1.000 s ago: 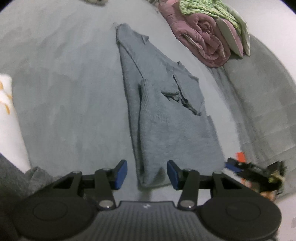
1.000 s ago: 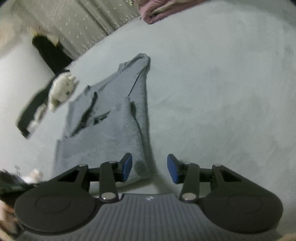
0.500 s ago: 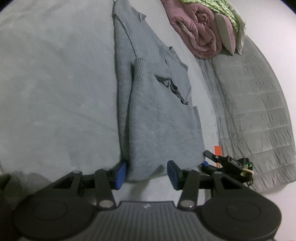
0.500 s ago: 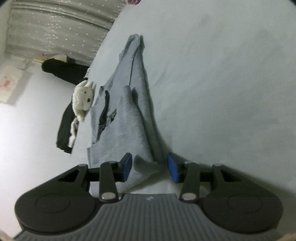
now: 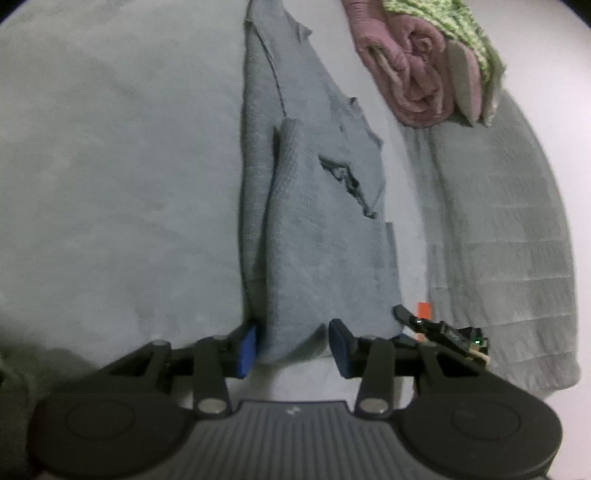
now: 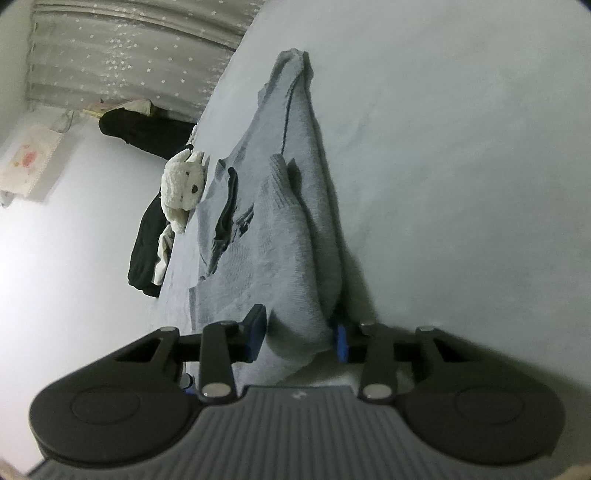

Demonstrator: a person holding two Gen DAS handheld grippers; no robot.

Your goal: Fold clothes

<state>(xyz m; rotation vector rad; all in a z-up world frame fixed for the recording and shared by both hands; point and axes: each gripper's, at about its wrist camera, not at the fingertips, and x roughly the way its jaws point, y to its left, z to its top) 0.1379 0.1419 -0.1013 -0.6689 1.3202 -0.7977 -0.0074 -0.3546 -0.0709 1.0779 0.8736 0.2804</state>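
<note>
Closing on the near hem of the grey ribbed-knit sweater (image 5: 321, 236), folded lengthwise on the pale plush bed surface (image 5: 110, 177), we see left gripper (image 5: 291, 349) and right gripper (image 6: 299, 338) jaws narrowing, fabric bunched between blue pads.

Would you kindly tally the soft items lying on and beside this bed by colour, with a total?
Grey: 2, the sweater and the quilted blanket
Pink: 1, the rolled blanket
Green: 1, the patterned cloth
White: 1, the plush toy
Black: 1, the dark garment
Total: 6
</note>
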